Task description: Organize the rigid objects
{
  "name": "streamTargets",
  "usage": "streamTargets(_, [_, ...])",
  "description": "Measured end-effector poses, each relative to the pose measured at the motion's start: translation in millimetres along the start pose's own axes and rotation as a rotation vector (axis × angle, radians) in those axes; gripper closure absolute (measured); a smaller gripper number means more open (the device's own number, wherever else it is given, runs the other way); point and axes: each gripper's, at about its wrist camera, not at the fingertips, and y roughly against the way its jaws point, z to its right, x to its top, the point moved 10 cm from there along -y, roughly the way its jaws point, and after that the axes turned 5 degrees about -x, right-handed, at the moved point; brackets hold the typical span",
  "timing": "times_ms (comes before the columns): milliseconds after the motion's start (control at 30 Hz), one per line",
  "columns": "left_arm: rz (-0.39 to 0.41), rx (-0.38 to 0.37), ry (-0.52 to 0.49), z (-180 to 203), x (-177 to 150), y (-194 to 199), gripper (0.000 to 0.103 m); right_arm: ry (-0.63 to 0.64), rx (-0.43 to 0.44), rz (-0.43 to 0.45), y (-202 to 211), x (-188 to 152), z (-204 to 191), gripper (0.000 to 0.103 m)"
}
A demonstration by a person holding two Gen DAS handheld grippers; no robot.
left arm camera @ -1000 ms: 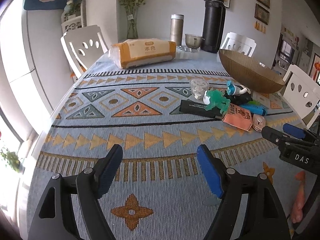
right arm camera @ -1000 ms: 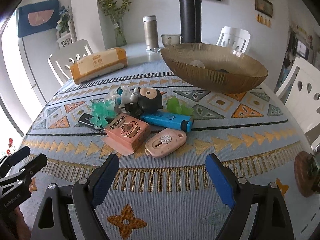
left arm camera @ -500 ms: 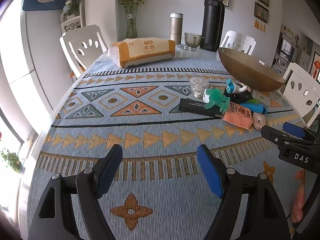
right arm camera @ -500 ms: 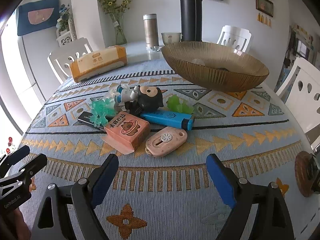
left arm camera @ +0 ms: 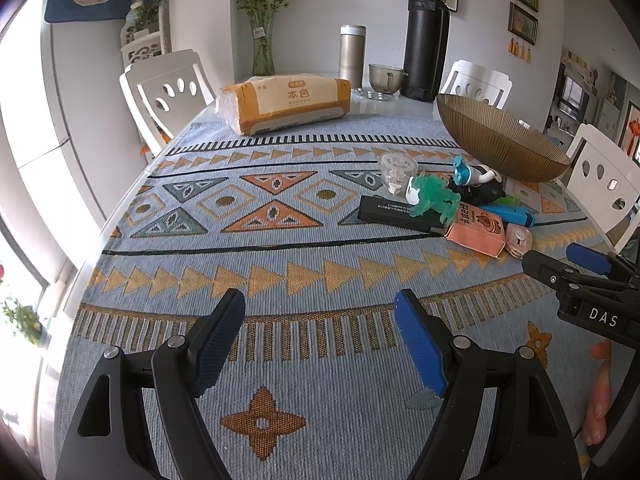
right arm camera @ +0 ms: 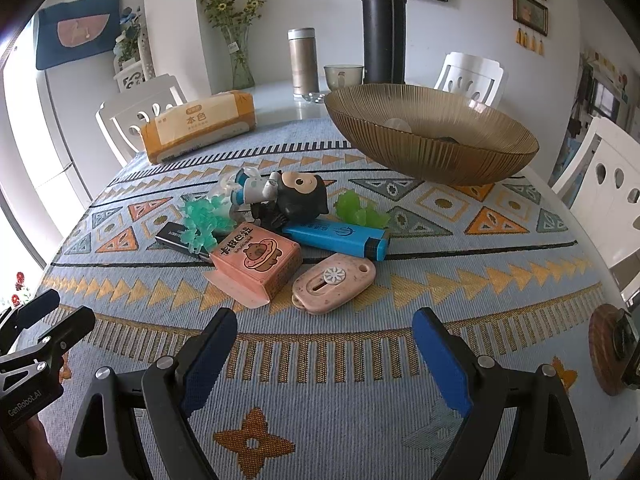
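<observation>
A pile of small objects lies mid-table: a pink box, a pink oval cutter, a blue lighter, a black-haired figurine, a teal plastic toy, a green toy and a black bar. A clear round piece stands beside them. A ribbed brown bowl sits behind. My right gripper is open and empty, just short of the cutter. My left gripper is open and empty, over bare cloth left of the pile.
A tissue pack, a steel flask, a tall black thermos, a cup and a flower vase stand at the far end. White chairs ring the table. A round wooden coaster lies at right.
Both grippers have moved slightly forward toward the pile; the objects appear a little closer. Both stay open and nothing on the table has moved.
</observation>
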Motion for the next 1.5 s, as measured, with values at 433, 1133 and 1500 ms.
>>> streamTargets(433, [-0.102, -0.118, -0.309, 15, 26, -23, 0.027, -0.057, 0.036, 0.003, 2, 2, 8, 0.015])
streamTargets(1133, [-0.251, -0.471, -0.579, 75, 50, -106, 0.05, -0.094, 0.065, -0.02, -2, 2, 12, 0.015])
streamTargets(1500, [-0.246, -0.313, -0.459, 64, 23, -69, 0.078, -0.153, 0.039, -0.053, -10, 0, 25, 0.015])
